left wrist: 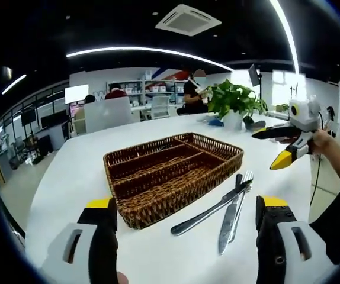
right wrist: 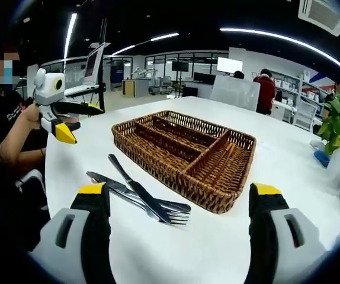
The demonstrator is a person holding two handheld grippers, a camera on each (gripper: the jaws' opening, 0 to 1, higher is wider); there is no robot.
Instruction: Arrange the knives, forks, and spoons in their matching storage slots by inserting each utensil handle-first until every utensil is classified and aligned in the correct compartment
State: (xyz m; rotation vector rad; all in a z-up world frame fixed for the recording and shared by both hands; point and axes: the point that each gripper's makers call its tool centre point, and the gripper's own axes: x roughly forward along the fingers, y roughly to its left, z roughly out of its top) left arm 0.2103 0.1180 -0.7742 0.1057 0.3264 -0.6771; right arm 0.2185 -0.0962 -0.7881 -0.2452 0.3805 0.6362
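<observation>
Looking along my left claw [left wrist: 185, 220], I see its two yellow-tipped jaws standing wide apart with nothing between them. Just ahead of them, on the white table [left wrist: 69, 177], lies the wicker tray [left wrist: 173, 168], its long compartments bare of utensils. Ahead of my right-hand jaw, beside the tray's near corner, three utensils lie in a loose bundle: a knife [left wrist: 208, 213] slanting across, a second knife [left wrist: 229, 222] and a fork [left wrist: 241, 201], touching or overlapping one another. None stands inside the tray. Nothing lies between the jaws and the utensils.

My right claw [left wrist: 282, 148] hangs off to the far right above the table edge, held by my hand [left wrist: 323, 141], its jaws parted and gripping nothing.

From my right claw [right wrist: 179, 204], jaws equally wide, the same tray [right wrist: 185, 148] sits ahead and slightly right, with the knives [right wrist: 134, 189] and fork [right wrist: 179, 218] crossed between my jaws, just short of the tray's near wall. My left claw [right wrist: 69, 121] hovers at far left, jaws apart.

Beyond the tray stand a potted plant [left wrist: 235, 100] and seated people at desks, well apart from the work.
</observation>
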